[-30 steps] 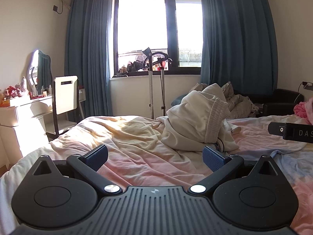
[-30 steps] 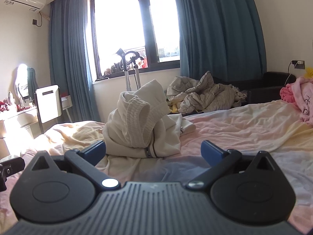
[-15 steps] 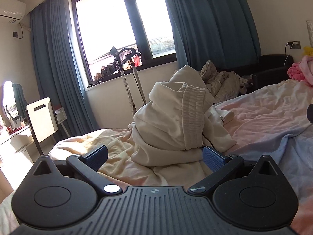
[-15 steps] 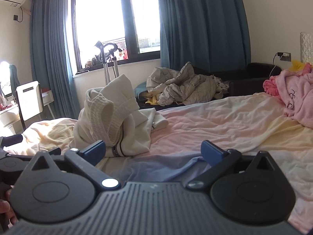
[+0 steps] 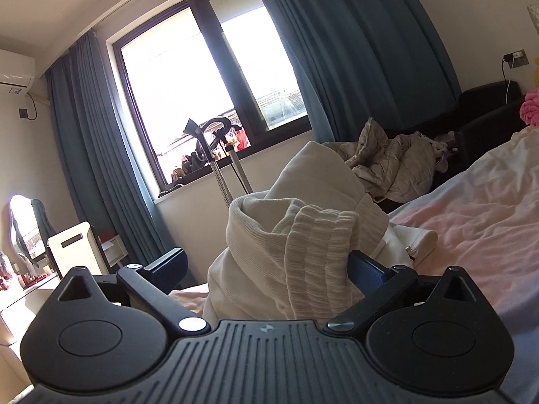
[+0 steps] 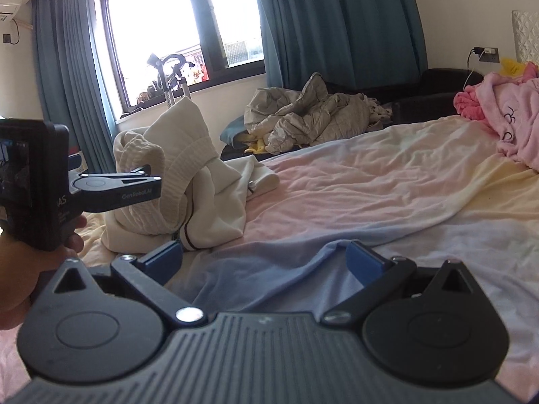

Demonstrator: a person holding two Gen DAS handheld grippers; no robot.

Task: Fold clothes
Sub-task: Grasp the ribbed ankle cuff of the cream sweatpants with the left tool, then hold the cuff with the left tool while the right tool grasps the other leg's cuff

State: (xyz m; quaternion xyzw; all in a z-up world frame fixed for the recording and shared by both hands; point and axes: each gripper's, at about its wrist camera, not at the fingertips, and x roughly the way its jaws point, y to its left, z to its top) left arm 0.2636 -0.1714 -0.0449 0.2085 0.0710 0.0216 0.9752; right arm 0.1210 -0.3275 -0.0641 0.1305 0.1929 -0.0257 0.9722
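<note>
Reaching into the cream garment [image 5: 296, 252] heaped at centre frame on the bed [image 5: 488, 222], the left gripper [image 5: 269, 266] has just been narrowing its jaws, though they stand wide, the ribbed waistband between them. Its right-hand pad seems to touch cloth; the left pad is clear, so nothing is gripped yet. The right gripper [image 6: 266, 259] gapes low over the sheet, empty, the heap up-left of it. The left is nearer. The heap stands tall, ribbed band running top to bottom.

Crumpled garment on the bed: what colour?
Cream garment with ribbed cuffs, dark stripe at one hem; clearest in the right wrist view.
</note>
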